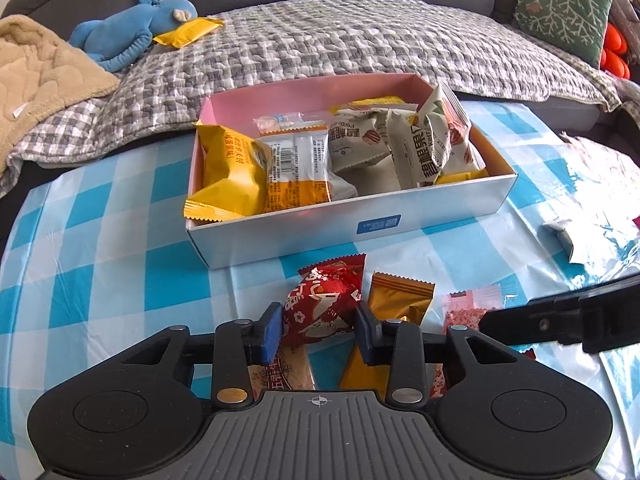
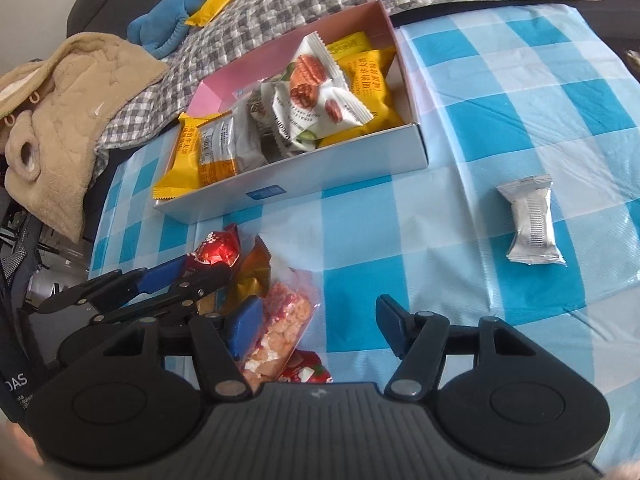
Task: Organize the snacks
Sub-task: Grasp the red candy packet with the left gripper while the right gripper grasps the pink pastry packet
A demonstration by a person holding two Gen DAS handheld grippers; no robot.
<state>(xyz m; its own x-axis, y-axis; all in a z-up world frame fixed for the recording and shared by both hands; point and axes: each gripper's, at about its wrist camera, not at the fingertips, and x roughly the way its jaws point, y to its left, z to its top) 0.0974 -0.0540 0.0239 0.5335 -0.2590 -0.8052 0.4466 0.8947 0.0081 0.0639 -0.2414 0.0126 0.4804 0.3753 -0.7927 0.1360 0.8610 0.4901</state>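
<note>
**Red packet pinched in the left gripper, box waiting just ahead**

Snacks everywhere on the blue-checked tablecloth [image 1: 120, 272], and the left gripper [image 1: 318, 330] has its two blue pads pressed against the sides of a red snack packet [image 1: 326, 304], clamped on it. Directly ahead of that gripper, a little beyond the packet's crimped top edge, sits the open snack box [image 1: 348, 232], pink inside and pale outside, already crowded with yellow packets [image 1: 228, 172] on its left end and white nut packets [image 1: 416, 148] leaning toward the right end.

Just to the right of the clamped red packet lies a gold packet [image 1: 396, 300], its lower part running under the right pad. Further right again, a clear pink-speckled packet [image 1: 466, 312] lies flat on the cloth. Underneath the left gripper, a tan biscuit-type packet [image 1: 294, 368] peeks out, mostly hidden.

Over on the other side, the right gripper [image 2: 316, 330] hangs above the cloth with its fingers spread wide and nothing between them. Its left pad overlaps the edge of the clear packet of pink-and-orange pieces [image 2: 280, 320]; whether it touches, I cannot tell. Well off ahead and to its right, a silver packet [image 2: 532, 222] lies alone on the cloth.

Beyond the box, past the table edge, a grey quilted blanket [image 1: 320, 44] carries a blue plush toy [image 1: 132, 28] with one more yellow packet [image 1: 190, 32] beside it.
</note>
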